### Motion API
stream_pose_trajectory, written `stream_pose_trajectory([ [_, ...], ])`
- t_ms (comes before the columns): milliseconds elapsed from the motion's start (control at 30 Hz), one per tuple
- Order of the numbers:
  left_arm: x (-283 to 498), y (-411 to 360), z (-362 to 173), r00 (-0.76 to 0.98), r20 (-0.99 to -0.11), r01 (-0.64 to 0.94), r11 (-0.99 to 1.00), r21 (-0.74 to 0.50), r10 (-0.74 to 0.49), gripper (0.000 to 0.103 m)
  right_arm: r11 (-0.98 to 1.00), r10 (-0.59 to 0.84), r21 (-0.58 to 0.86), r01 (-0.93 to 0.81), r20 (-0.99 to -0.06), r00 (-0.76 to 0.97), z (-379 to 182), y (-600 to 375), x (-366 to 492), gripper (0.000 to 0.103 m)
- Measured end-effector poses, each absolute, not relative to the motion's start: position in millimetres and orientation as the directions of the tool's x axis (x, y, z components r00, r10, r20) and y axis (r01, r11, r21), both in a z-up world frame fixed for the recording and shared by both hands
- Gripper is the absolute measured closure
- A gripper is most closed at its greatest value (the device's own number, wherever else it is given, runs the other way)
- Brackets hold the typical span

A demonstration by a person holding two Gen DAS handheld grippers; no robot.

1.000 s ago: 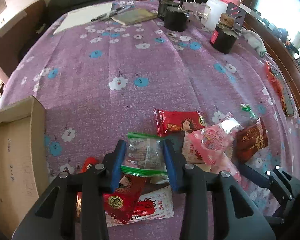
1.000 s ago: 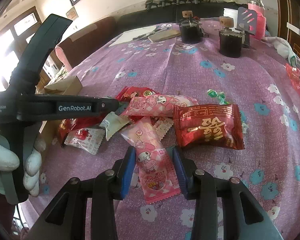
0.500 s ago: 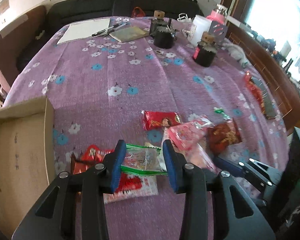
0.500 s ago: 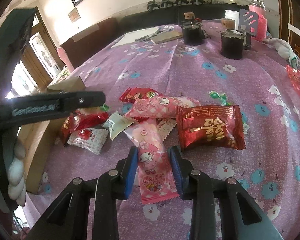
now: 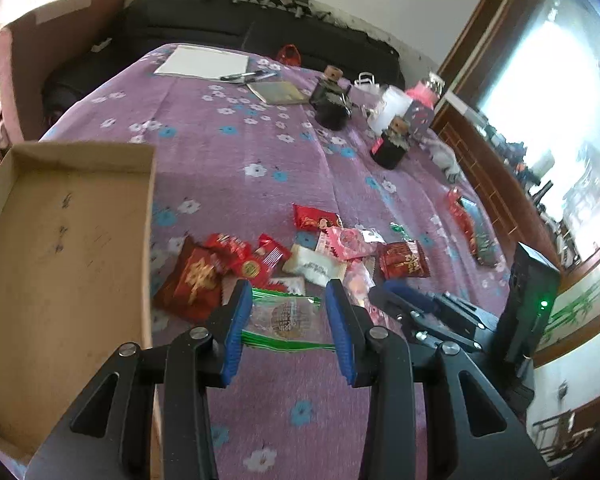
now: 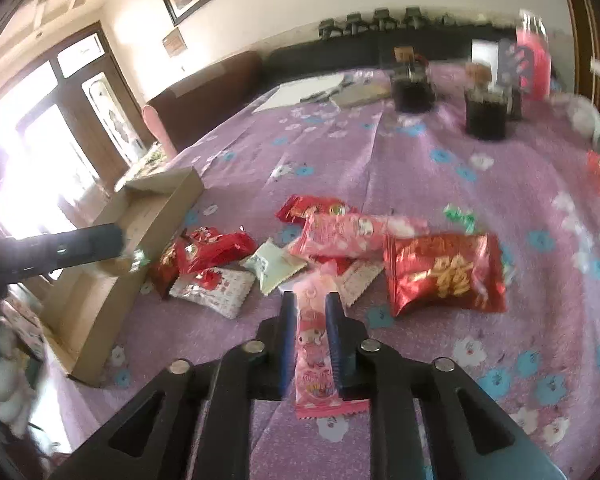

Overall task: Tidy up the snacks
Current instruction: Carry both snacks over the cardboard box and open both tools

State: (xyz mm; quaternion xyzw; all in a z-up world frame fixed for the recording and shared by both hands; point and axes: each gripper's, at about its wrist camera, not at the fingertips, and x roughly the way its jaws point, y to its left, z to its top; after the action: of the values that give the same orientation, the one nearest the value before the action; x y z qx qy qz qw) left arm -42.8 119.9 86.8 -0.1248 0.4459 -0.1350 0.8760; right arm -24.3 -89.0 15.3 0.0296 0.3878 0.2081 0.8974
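The left gripper [image 5: 286,314] is clamped on the clear green-edged packet [image 5: 285,321] above the tablecloth beside the cardboard box [image 5: 66,248], while the right gripper [image 6: 309,330], jaws opening around the pink packet [image 6: 314,354] (slick film), risks dropping it short.

Both wrist views overlook the snack pile [image 5: 300,256].

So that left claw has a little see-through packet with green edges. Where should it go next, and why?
Probably sideways over the open cardboard box to drop it in. The left claw pinches the clear green-edged packet, lifted off the purple tablecloth, and the box lies just beside it, while other snacks remain piled on the cloth.
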Motion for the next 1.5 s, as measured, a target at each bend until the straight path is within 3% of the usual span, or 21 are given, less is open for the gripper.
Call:
stream_pose_trajectory([
  [33,-47,125,87,0.568,-0.742,0.123,0.929,-0.350,-0.355,0.067,0.914,0.387,0.196,-0.354,-0.682,0.621,16,-86,-26,0.032],
  [100,-55,134,88,0.572,-0.734,0.119,0.922,-0.368,-0.366,0.067,0.933,0.323,0.126,-0.336,-0.706,0.631,12,-76,-27,0.028],
  [167,-64,143,90,0.582,-0.721,0.117,0.916,-0.383,-0.376,0.067,0.934,0.314,0.125,-0.336,-0.737,0.599,4,-73,-23,0.039],
  [233,-72,152,91,0.592,-0.711,0.112,0.913,-0.393,-0.379,0.067,0.944,0.275,0.094,-0.318,-0.757,0.593,-1,-71,-23,0.066],
  [267,-76,157,92,0.599,-0.706,0.108,0.912,-0.396,-0.378,0.067,0.948,0.255,0.077,-0.308,-0.763,0.594,-3,-71,-23,0.073],
  [567,-91,203,99,0.626,-0.671,0.078,0.889,-0.451,-0.396,0.067,0.933,0.311,0.116,-0.340,-0.734,0.604,42,-72,-60,0.075],
  [933,-41,262,106,0.637,-0.707,-0.007,0.914,-0.406,-0.309,0.067,0.791,0.600,0.428,-0.436,-0.681,0.419,85,7,-13,0.075],
  [1300,29,314,56,0.578,-0.767,-0.153,0.886,-0.438,-0.279,0.067,0.798,0.582,0.451,-0.400,-0.750,0.314,44,121,65,0.075],
  [1500,36,320,39,0.565,-0.780,-0.187,0.878,-0.440,-0.270,0.067,0.827,0.525,0.384,-0.411,-0.789,0.320,25,148,75,0.072],
])
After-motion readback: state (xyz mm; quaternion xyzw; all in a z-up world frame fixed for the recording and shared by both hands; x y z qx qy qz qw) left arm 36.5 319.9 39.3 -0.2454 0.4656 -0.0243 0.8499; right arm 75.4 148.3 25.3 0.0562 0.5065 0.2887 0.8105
